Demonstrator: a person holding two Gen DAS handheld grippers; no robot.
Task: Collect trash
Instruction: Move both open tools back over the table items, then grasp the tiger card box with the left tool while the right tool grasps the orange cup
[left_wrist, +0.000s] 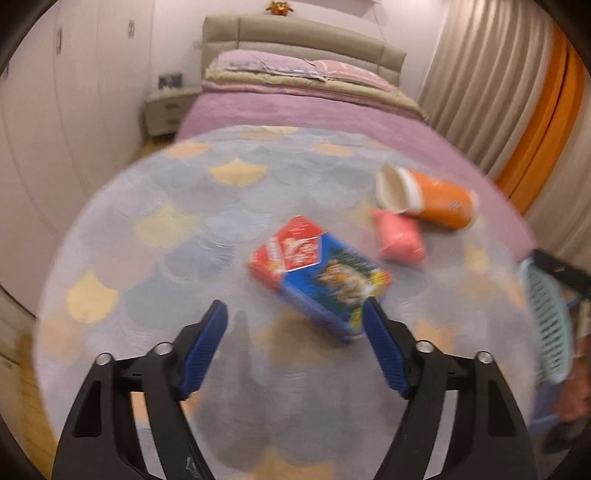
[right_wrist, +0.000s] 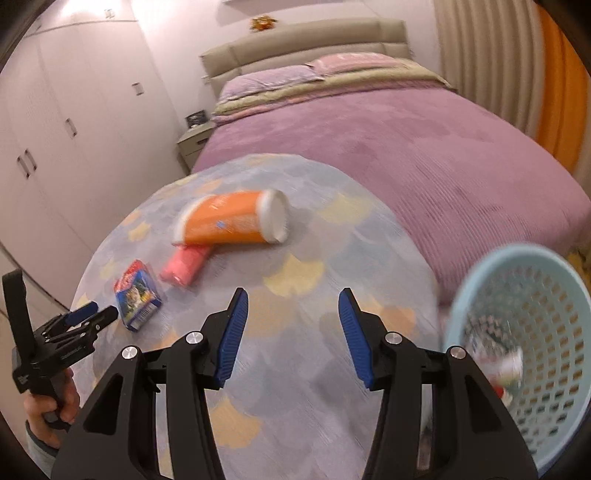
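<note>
A red and blue snack box (left_wrist: 317, 275) lies on the round scale-patterned table (left_wrist: 166, 258). My left gripper (left_wrist: 295, 314) is open just in front of the box, its right finger close by the box's near corner. Behind it lie a pink packet (left_wrist: 400, 236) and an orange cup (left_wrist: 428, 197) on its side. In the right wrist view my right gripper (right_wrist: 293, 301) is open and empty above the table (right_wrist: 314, 369), with the orange cup (right_wrist: 232, 221), pink packet (right_wrist: 184, 267) and box (right_wrist: 136, 297) further left. The left gripper (right_wrist: 92, 314) shows by the box.
A light blue mesh basket (right_wrist: 535, 332) with some trash inside stands at the right of the table; it also shows at the right edge in the left wrist view (left_wrist: 546, 325). A bed with a purple cover (right_wrist: 406, 147) lies behind the table. White wardrobes (right_wrist: 55, 129) line the left wall.
</note>
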